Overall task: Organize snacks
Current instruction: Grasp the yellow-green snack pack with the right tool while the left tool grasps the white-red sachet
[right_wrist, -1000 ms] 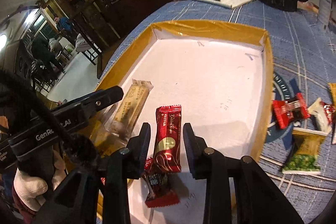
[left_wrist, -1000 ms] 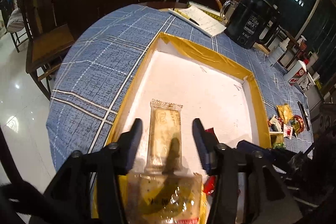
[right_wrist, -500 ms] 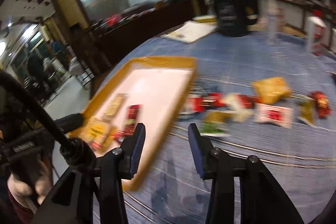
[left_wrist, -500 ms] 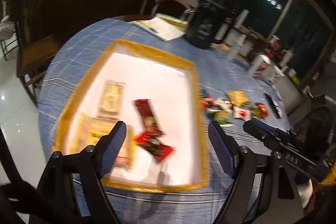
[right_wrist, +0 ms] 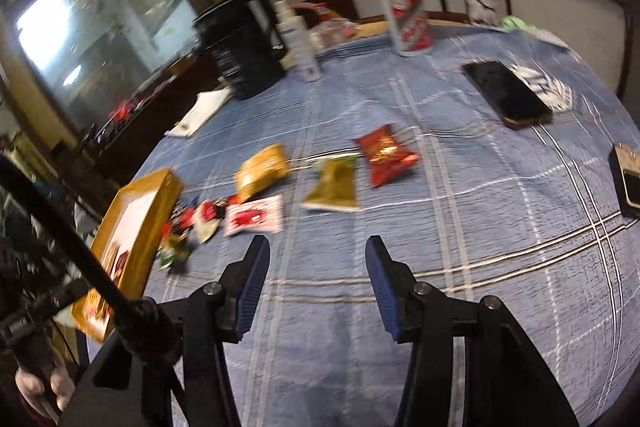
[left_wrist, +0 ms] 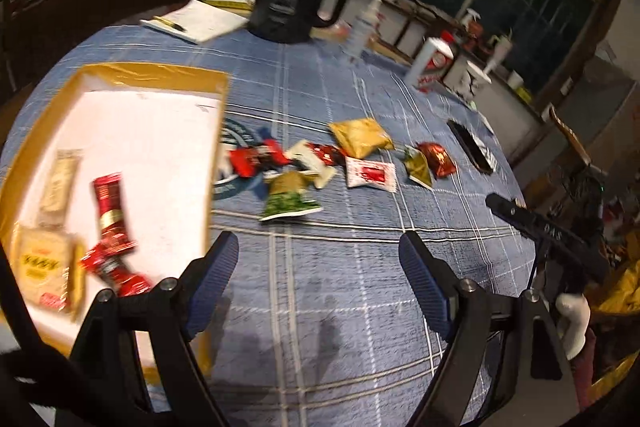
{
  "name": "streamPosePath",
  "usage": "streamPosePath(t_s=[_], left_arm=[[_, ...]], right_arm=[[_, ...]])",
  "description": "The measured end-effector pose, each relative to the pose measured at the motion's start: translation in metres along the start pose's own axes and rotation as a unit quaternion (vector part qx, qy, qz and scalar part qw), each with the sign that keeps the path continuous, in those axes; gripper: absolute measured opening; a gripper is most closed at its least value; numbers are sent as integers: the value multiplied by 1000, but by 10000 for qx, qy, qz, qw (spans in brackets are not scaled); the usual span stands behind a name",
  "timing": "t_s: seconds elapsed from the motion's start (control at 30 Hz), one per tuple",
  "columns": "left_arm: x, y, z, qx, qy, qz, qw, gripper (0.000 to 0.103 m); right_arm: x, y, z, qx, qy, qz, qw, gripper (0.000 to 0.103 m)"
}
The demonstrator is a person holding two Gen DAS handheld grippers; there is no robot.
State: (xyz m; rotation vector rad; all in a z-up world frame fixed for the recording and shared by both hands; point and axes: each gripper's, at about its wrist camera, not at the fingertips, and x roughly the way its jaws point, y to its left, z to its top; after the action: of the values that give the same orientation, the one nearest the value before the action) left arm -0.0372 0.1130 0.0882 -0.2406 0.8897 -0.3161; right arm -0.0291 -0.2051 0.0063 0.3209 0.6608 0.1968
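Both the left gripper (left_wrist: 318, 279) and right gripper (right_wrist: 316, 287) gape wide, holding nothing. Ahead, blurry snacks (right_wrist: 256, 215) lie jumbled; the tray (left_wrist: 156, 75) is cut off.

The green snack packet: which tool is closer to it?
Probably left. The left tool hangs open just short of the green snack packet; the right tool is open farther right.

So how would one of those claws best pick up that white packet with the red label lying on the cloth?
The white packet with the red label lies flat on the tablecloth, so come straight down from above. Pinch across its shorter span, fingers on its two long edges, near the middle. Its near edge faces bare cloth; the gold-green sachet lies close on one side, so the open right gripper probably needs care there.
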Motion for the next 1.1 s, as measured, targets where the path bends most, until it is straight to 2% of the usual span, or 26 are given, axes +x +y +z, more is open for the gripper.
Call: streamPosePath(t_s=[0.17, 0.33, 0.5, 0.63, 0.73, 0.77, 0.83, 0.97, 1.03, 1.07, 1.1], left_arm=[[28, -23, 24, 211, 132, -183, 9995, 83], [75, -42, 49, 424, 392, -478, 9972, 83], [111, -49, 57, 675, 654, -269, 9952, 83], [127, -55, 60, 921, 757, -332, 9923, 83], [137, -65, 58, 1248, 821, -199, 9886, 83], [142, -68, 58, 1334, 835, -154, 9874, 83], [150, -74, 59, 1543, 836, 18, 9845, 83], [164, -84, 59, 1819, 918, -18, 9790, 83], [171, -91, 51, 2109, 1058, 76, 9717, 82], [174, -94, 46, 2241, 1146, 127, 9677, 74], [177, -97, 39, 2408, 1276, 153, 9620, 56]], right_arm=[[28, -29, 18, 221, 136, 74, 9996, 50], [70, -24, 36, 198, 355, 32, 9992, 50], [106, -11, 44, -82, 425, -286, 9987, 52], [126, -5, 40, -220, 579, -402, 9973, 52], [129, -2, 38, -420, 525, -537, 9963, 34], [128, -2, 37, -454, 520, -550, 9961, 31], [126, -2, 37, -469, 517, -534, 9961, 30], [113, -10, 29, -296, 554, -353, 9974, 30], [105, -13, 27, -244, 536, -273, 9979, 30], [102, -13, 27, -216, 534, -230, 9981, 30], [100, -14, 27, -179, 536, -185, 9982, 30]])
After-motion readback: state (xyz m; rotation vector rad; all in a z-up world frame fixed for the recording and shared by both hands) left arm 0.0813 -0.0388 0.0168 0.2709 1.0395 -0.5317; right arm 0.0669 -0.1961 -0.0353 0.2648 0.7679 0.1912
